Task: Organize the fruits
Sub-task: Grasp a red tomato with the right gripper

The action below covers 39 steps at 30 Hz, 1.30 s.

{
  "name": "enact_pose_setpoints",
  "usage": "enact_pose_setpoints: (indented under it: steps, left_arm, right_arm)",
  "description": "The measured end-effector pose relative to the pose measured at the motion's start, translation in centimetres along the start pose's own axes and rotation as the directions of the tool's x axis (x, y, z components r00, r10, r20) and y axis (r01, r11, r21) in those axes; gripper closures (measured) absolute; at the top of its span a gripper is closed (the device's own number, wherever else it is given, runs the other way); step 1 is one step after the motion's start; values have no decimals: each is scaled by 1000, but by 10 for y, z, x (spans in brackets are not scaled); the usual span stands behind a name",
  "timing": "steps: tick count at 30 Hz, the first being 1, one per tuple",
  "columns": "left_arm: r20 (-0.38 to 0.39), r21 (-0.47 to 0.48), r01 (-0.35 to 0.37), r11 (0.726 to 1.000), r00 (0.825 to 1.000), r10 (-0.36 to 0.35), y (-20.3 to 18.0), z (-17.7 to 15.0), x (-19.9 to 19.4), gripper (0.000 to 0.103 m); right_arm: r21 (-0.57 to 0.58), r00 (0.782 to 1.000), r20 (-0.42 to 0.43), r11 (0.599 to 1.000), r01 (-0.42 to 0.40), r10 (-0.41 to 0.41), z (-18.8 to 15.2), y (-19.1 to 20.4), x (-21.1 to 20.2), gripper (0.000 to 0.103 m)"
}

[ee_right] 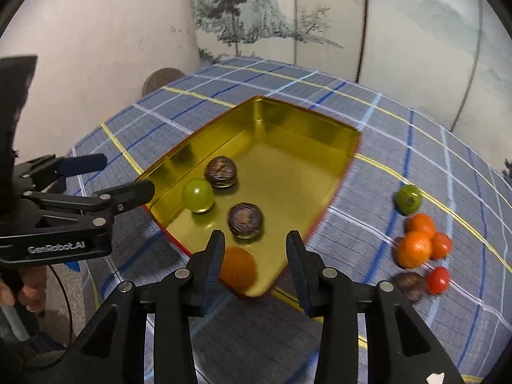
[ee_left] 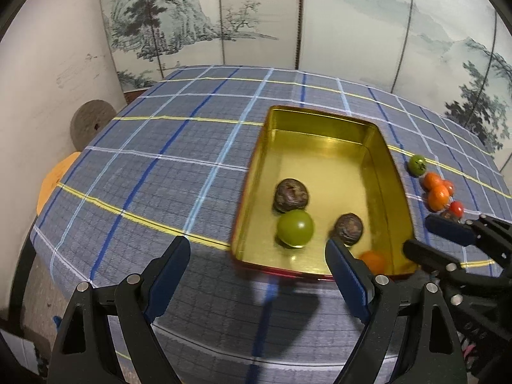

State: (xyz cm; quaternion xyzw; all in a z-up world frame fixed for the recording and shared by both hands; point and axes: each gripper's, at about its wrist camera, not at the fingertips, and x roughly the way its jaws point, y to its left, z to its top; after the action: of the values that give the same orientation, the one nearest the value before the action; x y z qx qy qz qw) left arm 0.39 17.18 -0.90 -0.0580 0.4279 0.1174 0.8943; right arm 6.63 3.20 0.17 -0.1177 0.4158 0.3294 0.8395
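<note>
A gold tin (ee_left: 320, 113) (ee_right: 288, 110) lies on the checked cloth. It holds two dark wrinkled fruits (ee_left: 291, 195) (ee_right: 246, 220), a green fruit (ee_left: 295, 228) (ee_right: 197, 195) and a blurred orange fruit (ee_left: 372, 260) (ee_right: 238, 267) in its near corner. My right gripper (ee_right: 256, 235) (ee_left: 417, 233) hangs over that corner, open. The orange fruit lies low between its fingers, and the pads are not pressing it. My left gripper (ee_left: 256, 243) (ee_right: 128, 174) stands wide open at the tin's near left side with nothing held.
Right of the tin, loose on the cloth, lie a green fruit (ee_right: 408, 198), two orange ones (ee_right: 414, 249), two small red ones (ee_right: 437, 279) and a dark one (ee_right: 410, 283). A painted screen (ee_left: 256, 16) stands behind the table. A grey disc (ee_left: 91, 121) leans at the wall, left.
</note>
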Motion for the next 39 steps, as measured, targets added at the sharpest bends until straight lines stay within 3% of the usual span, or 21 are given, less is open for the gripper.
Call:
enact_pose_setpoints:
  steps: [6, 16, 24, 34, 39]
  left_arm:
    - [-5, 43, 38, 998, 999, -37, -23, -3, -2, 17]
    - [-21, 117, 117, 986, 993, -115, -69, -5, -5, 17]
    - [-39, 173, 194, 966, 981, -191, -115, -5, -1, 17]
    - [-51, 227, 215, 950, 977, -209, -158, 5, 10, 17]
    - [-60, 259, 223, 940, 975, -214, -182, 6, 18, 17]
  right_arm:
    - [89, 996, 15, 993, 81, -83, -24, -46, -25, 65]
    - [240, 972, -50, 942, 234, -229, -71, -137, -36, 65]
    - [263, 973, -66, 937, 229, -219, -79, -168, -14, 65]
    - [218, 977, -48, 952, 214, -208, -69, -174, 11, 65]
    - [185, 977, -29, 960, 213, -211, -68, -174, 12, 75]
